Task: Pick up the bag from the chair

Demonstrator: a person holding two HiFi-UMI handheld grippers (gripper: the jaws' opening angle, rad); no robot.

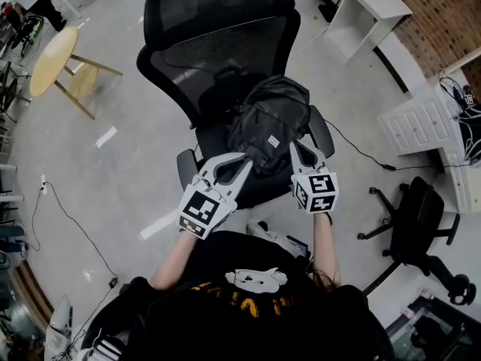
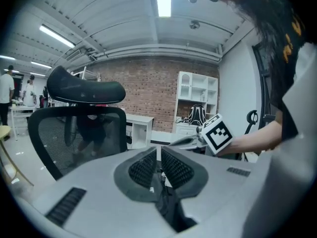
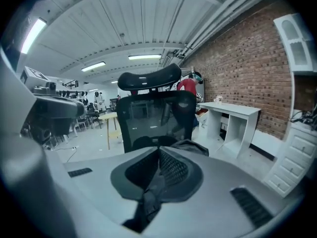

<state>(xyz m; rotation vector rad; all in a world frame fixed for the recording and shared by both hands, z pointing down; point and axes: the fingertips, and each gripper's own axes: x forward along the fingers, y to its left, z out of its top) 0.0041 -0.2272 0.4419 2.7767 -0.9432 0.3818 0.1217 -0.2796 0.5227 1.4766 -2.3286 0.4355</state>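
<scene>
Head view: the black backpack (image 1: 270, 119) sits on the seat of the office chair (image 1: 218, 21), its long axis running from the near seat edge up toward the backrest. It lies straight ahead of both hands. The left gripper (image 1: 240, 164) meets its near left corner and the right gripper (image 1: 299, 149) its right flank, so the two bracket the lower end. Neither is clearly nearer. Whether the backpack's weight is off the seat cannot be told from here.

Left gripper view: the jaws stand together, and a black strap (image 2: 168, 207) is pinched between the ribbed pads and hangs down below them. The chair's mesh back rises ahead and to the left, and the other gripper's marker cube (image 2: 217, 133) shows just to the right.

Right gripper view: the jaws are likewise pressed together on a dark strap (image 3: 148, 200) that trails down from the pads. The top of the backpack shows just beyond the jaw tips, with the chair back directly behind it.

With both ends clamped, the lift probably has to go up and back toward the person, away from the backrest.
</scene>
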